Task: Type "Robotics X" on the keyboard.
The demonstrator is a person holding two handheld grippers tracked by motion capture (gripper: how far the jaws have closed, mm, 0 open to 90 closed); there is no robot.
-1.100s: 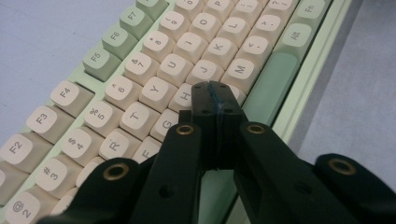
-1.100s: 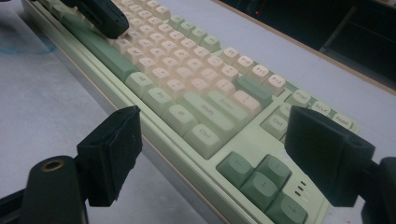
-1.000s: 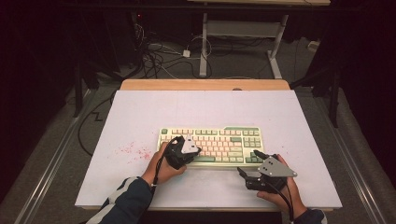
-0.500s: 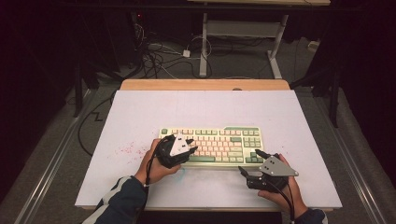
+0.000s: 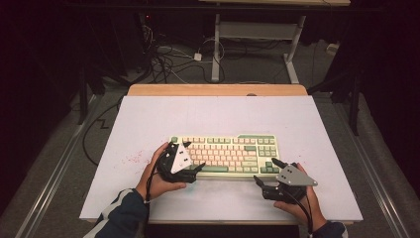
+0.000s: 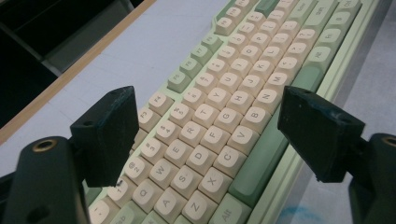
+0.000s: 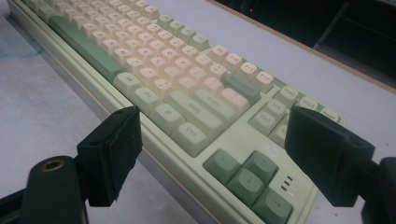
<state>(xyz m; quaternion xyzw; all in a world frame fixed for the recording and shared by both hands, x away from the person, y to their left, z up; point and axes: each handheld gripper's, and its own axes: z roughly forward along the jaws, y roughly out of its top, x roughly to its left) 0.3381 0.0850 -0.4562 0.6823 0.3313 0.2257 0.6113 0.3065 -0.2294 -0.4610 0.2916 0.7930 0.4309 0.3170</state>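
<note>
The keyboard (image 5: 225,153) lay near the front middle of the white desk (image 5: 148,119), red specks (image 5: 132,159) just off its left end, nothing blocking it. The left claw (image 5: 190,166) sat over its left keys, jaws having just opened wide, empty; earlier it was shut. The right claw (image 5: 265,171) gaped at the arrow-key corner, unmoved.

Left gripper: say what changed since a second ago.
The left gripper slid left along the keyboard toward its left end, and its jaws have just been opening; nothing is between them. The right gripper, open near the arrow keys, and the keyboard stayed put.
</note>
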